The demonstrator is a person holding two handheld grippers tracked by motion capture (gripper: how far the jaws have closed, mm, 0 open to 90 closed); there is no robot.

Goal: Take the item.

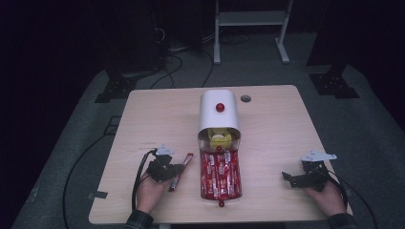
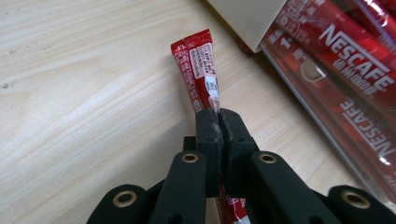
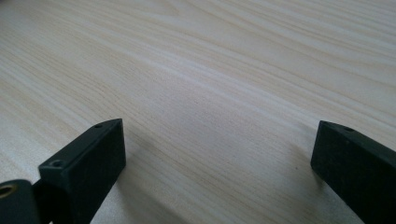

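The left gripper [image 2: 218, 122] has its fingers [image 2: 208, 140] clamped tight on a red coffee stick [image 2: 198, 70], which lies low over the surface [image 1: 157, 119] just left of the clear tray [image 1: 237, 183] packed with more sticks. The right gripper [image 1: 292, 179] waits well apart at the right edge, fingers [image 3: 88, 163] spread wide on nothing. The pinch is thin and near mid-length, so the slick sachet could swivel or slip, and its far end could catch the tray wall.
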